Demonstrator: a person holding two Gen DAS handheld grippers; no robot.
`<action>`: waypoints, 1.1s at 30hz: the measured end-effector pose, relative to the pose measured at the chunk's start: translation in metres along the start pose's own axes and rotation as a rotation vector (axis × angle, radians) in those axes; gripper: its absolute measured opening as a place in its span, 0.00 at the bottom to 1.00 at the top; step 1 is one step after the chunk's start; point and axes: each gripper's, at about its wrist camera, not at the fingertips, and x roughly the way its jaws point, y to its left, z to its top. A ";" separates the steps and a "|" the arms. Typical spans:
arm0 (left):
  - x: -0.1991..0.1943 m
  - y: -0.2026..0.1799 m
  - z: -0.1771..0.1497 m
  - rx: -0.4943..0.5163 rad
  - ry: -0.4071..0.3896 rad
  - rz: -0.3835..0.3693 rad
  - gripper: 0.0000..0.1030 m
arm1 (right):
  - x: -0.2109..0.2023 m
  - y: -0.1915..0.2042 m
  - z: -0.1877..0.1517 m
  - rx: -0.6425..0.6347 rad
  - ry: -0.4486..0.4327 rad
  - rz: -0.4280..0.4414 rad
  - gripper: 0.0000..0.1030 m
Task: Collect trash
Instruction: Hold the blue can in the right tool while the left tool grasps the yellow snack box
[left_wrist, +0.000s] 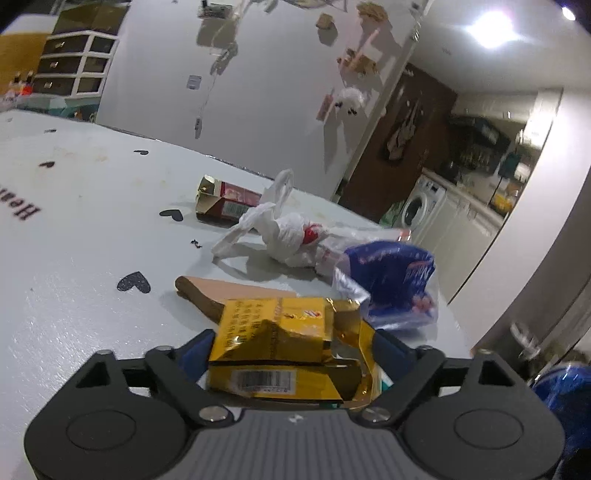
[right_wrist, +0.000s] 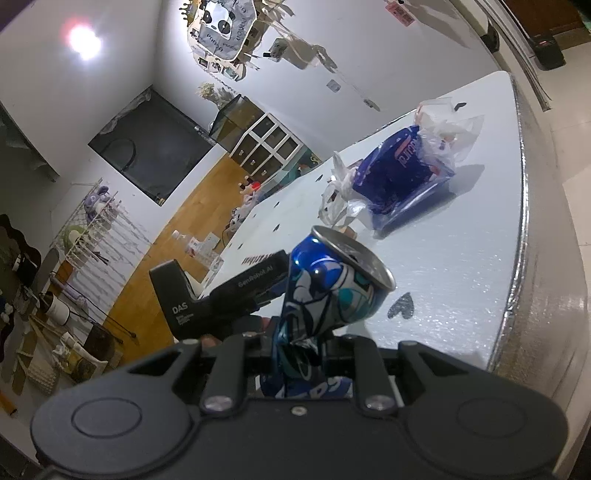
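The left gripper (left_wrist: 291, 354) is clamped on a crumpled yellow carton (left_wrist: 280, 347), light and easily crushed; the right gripper (right_wrist: 301, 350) pinches a dented blue can (right_wrist: 328, 295) at its collapsed waist, thin-walled and slick; beyond, on the white table (left_wrist: 74, 258), lie a blue wrapper (left_wrist: 391, 284), a white plastic bag (left_wrist: 280, 232) and a red carton (left_wrist: 225, 201), all limp or light; best gripped at folds or edges

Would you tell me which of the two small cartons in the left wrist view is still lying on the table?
The red carton, lying beside the white plastic bag. The yellow carton is clamped in the left gripper.
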 end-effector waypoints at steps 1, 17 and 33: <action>-0.002 0.002 0.001 -0.020 -0.009 -0.009 0.81 | 0.000 0.000 0.000 -0.001 0.000 -0.001 0.20; -0.009 0.025 0.007 -0.202 -0.044 -0.017 0.89 | -0.002 -0.003 -0.004 0.007 0.005 -0.003 0.20; -0.003 0.013 0.003 -0.012 -0.026 0.109 0.73 | 0.004 -0.006 -0.003 0.013 0.013 -0.007 0.20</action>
